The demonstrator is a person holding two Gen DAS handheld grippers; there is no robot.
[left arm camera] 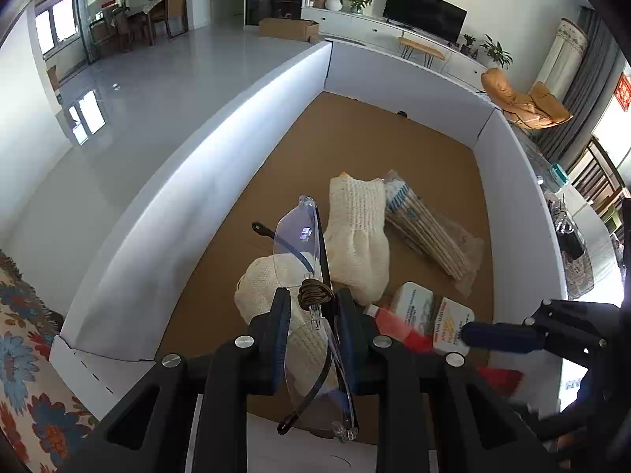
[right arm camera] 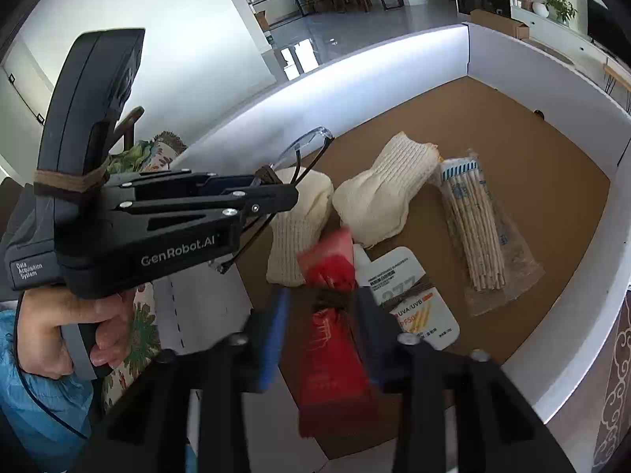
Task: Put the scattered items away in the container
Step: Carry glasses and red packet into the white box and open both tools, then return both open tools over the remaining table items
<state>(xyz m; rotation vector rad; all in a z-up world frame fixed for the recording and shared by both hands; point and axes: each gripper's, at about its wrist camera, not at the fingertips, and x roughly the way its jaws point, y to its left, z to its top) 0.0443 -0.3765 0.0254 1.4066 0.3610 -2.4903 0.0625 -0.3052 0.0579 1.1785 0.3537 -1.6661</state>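
Left gripper: pinching clear glasses between its fingers, above the box. Right gripper: clamped on a red packet, over two knitted socks, skewers and a white tube.

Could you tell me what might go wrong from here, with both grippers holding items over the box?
The left gripper pinches thin rimless glasses by the bridge; they could twist or bend. The right gripper holds a blurred red packet close beside it, so the two may collide. Dropped glasses could land unevenly on the knitted socks.
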